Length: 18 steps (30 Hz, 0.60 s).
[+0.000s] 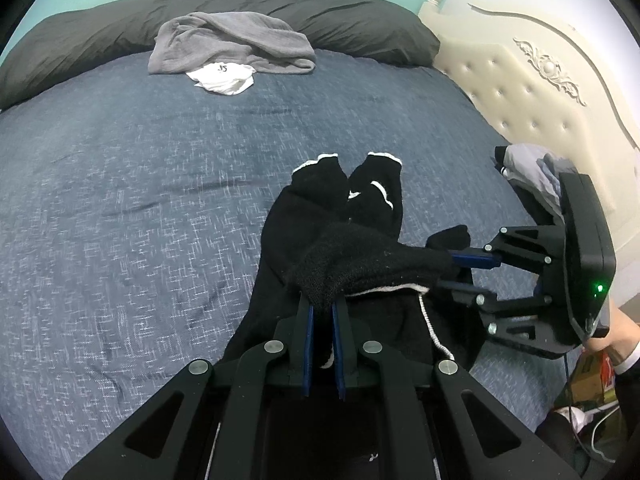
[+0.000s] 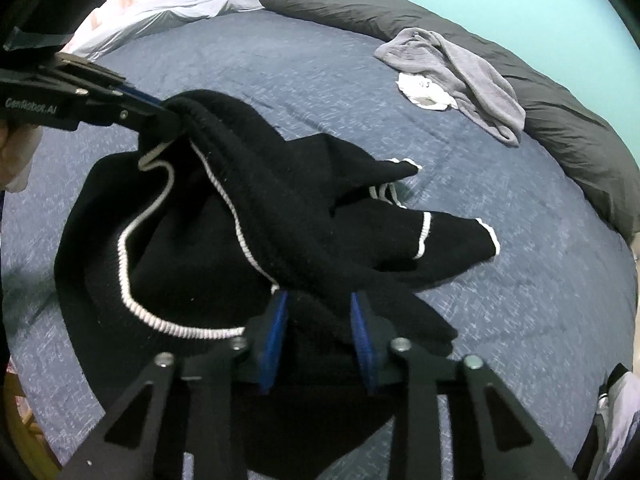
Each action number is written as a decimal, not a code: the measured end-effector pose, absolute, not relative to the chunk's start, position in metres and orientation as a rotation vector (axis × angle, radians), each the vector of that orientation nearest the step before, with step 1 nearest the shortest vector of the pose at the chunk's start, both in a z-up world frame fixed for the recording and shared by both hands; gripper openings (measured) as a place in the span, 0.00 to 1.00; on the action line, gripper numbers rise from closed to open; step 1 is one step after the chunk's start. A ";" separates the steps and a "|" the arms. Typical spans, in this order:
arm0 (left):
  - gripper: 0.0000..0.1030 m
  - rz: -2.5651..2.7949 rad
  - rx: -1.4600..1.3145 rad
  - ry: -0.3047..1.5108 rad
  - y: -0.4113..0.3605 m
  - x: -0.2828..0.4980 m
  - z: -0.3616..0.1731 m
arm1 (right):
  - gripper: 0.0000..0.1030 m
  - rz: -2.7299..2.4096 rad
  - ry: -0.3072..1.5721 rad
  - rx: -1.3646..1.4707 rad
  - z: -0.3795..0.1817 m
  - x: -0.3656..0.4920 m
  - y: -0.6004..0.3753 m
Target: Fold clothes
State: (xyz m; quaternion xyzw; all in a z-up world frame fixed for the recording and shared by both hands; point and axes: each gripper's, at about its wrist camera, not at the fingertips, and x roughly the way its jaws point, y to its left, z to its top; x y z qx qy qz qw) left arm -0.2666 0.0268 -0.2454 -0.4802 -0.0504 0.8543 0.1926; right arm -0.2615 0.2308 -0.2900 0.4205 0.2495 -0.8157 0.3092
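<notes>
A black knit sweater (image 1: 320, 216) with white trim lies bunched on the blue bedspread (image 1: 120, 200), its two cuffs pointing away from me. My left gripper (image 1: 322, 306) is shut on a fold of its edge, with a white cord hanging between the pads. From the right, my right gripper (image 1: 448, 272) pinches the same raised fold, which stretches between the two grippers. In the right wrist view the sweater (image 2: 280, 208) drapes over and between the blue pads (image 2: 362, 328) of my right gripper (image 2: 320, 300). The left gripper (image 2: 168, 114) holds the hem at upper left.
A crumpled grey garment (image 1: 232, 40) and a white piece (image 1: 224, 78) lie at the far side by a dark grey pillow roll (image 1: 340, 20). A cream padded headboard (image 1: 520, 80) stands to the right, with a stack of grey clothes (image 1: 532, 172) near it.
</notes>
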 end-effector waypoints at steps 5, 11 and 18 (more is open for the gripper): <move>0.17 2.412 -1.345 -0.127 0.024 -0.265 -0.247 | 0.10 -2.197 0.595 1.084 -0.278 -0.264 0.242; 0.47 2.420 -1.345 -0.146 0.013 -0.258 -0.248 | 0.09 -2.266 0.426 1.069 -0.254 -0.271 0.266; 0.50 2.404 -1.323 -0.028 0.012 -0.244 -0.246 | 0.08 -2.293 0.233 1.102 -0.242 -0.281 0.290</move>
